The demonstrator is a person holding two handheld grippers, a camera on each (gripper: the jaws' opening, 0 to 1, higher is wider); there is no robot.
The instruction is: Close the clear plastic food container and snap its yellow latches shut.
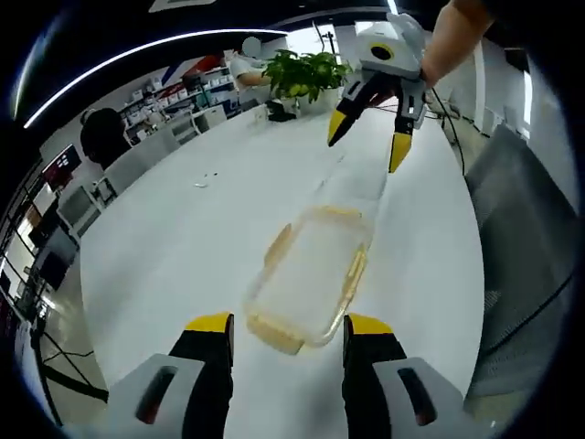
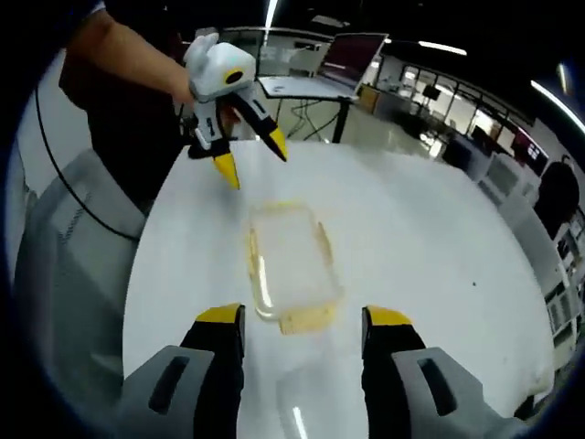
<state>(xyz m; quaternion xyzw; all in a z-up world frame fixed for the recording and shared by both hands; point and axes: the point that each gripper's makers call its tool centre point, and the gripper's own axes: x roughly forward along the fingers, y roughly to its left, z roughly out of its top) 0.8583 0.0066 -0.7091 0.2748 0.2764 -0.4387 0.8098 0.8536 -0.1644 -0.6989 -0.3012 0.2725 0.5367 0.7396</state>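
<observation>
One clear container, four yellow latches, two open hand-held grippers.

An open-plan office: long white table, monitors, laptop, potted plant, strip ceiling lights.

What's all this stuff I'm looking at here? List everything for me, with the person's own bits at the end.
Food container: one, clear plastic with yellow latches, lying on the table between the two grippers.
Table: one, white, long, under the container.
Potted plant: one, green, at the table's far end in the left gripper view.
Laptop: one, open, dark screen, on a separate desk beyond the table in the right gripper view.
Chair: one, grey, beside the table.
Left gripper: one, grey with yellow tips, jaws open, short of the container.
Right gripper: one, same colours, jaws open, at the container's opposite end.
Person's arm: holding the left gripper.
</observation>
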